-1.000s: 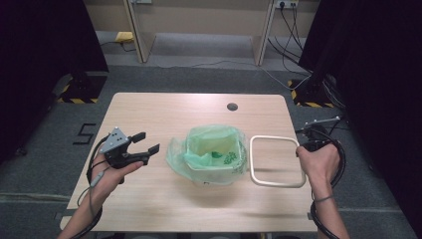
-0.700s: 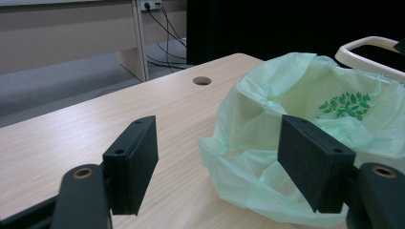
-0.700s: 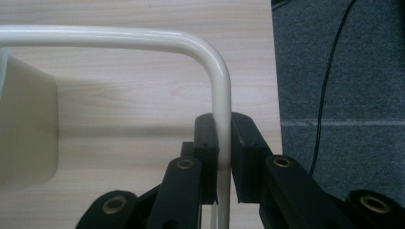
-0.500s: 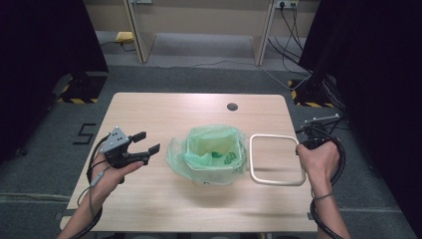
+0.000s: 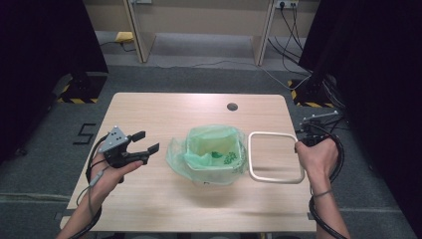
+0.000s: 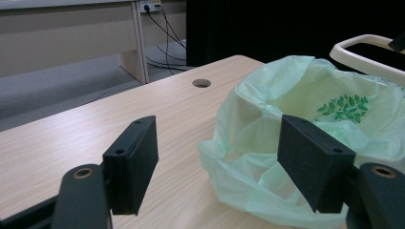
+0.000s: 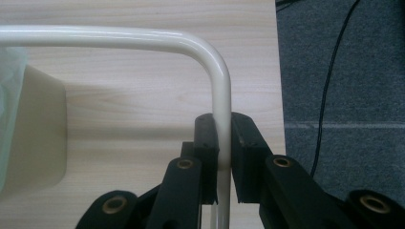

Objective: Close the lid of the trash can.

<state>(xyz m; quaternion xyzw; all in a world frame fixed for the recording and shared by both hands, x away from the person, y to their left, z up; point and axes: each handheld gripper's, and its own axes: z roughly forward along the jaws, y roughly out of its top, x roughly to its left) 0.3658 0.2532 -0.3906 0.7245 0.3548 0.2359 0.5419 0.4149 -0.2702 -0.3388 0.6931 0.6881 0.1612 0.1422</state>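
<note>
A small bin lined with a pale green bag stands in the middle of the wooden table. The bag's rim spills over the bin's edge. A cream rectangular ring hangs level beside the bin on its right, above the table. My right gripper is shut on the ring's right bar, pads pressed on both sides. My left gripper hovers left of the bin, open, with nothing between its fingers.
A round cable hole sits near the table's far edge. Grey floor, cables and black curtains surround the table. The table's right edge lies close beside the right gripper.
</note>
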